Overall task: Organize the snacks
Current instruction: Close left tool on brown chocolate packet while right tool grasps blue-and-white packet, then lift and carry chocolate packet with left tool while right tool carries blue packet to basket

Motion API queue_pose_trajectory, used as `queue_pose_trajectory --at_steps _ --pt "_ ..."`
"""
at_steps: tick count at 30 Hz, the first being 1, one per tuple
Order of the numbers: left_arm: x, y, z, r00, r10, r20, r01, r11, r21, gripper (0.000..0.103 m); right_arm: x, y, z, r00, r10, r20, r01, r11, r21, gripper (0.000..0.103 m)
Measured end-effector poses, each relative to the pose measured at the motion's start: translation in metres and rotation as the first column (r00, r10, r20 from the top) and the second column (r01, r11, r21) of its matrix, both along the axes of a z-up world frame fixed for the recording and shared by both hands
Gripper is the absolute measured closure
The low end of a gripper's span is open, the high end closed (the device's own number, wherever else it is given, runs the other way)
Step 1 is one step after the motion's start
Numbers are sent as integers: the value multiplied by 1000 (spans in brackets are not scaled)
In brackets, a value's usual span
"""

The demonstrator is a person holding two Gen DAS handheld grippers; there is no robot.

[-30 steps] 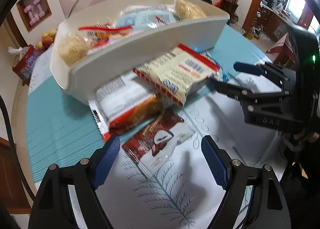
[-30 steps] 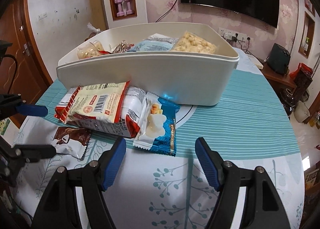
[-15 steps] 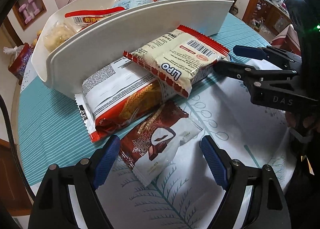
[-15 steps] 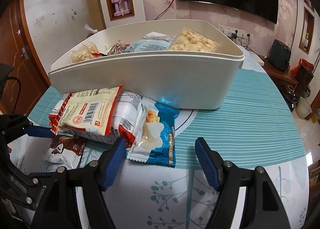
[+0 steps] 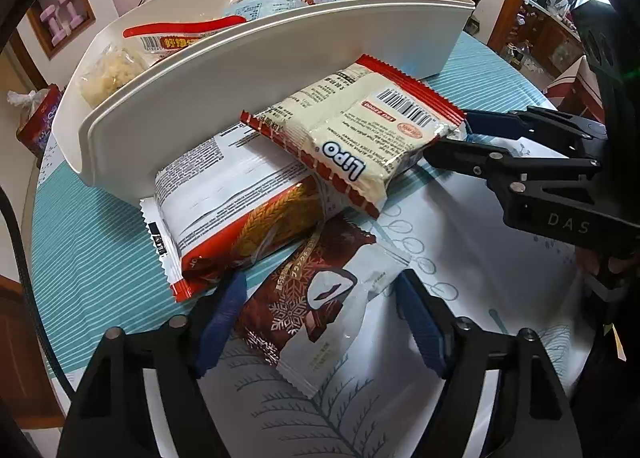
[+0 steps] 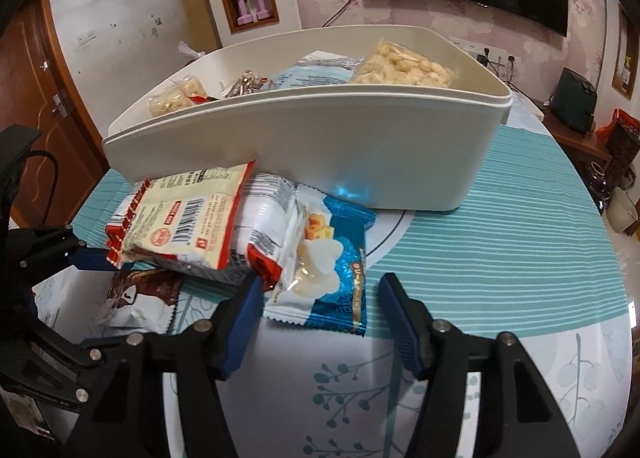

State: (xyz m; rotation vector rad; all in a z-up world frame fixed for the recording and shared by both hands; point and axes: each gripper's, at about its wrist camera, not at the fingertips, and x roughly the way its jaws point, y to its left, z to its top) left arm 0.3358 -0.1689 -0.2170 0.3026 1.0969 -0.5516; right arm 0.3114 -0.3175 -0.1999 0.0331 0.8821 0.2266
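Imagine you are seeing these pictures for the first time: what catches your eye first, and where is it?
The big white tub of snacks fills the back of the table. Against its front wall lies a loose pile of packets, a cream and red biscuit pack on top. Nearer, the left gripper straddles a brown chocolate packet, and the right gripper a blue cheese packet.

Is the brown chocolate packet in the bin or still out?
Out. The brown chocolate packet lies flat on the tablecloth before the white bin, between the open left tongs.
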Motion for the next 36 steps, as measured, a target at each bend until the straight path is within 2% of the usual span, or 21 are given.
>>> queue_pose_trajectory --at_steps 2,5,10,14,29,36 --pt "-4 2 1 1000 -7 2 7 1000 -2 37 -1 2 1 1000 14 2 -14 1000 1 53" --pt "-6 -2 2 1000 -12 7 12 1000 -6 43 -2 4 1 1000 19 6 -19 1000 -4 55" --pt "-8 -3 0 1000 5 17 -5 1000 -19 46 -7 6 3 1000 16 26 -16 1000 -16 55" --pt "-15 -1 2 1000 12 22 -12 1000 -19 52 -11 6 6 999 9 47 -8 1000 -19 56" --pt "-40 16 6 995 71 -74 -77 994 -74 61 -33 4 29 997 -5 79 5 1000 -5 57" --pt "-58 29 20 993 95 -76 -103 988 -114 62 -48 12 46 994 8 110 -8 1000 2 57"
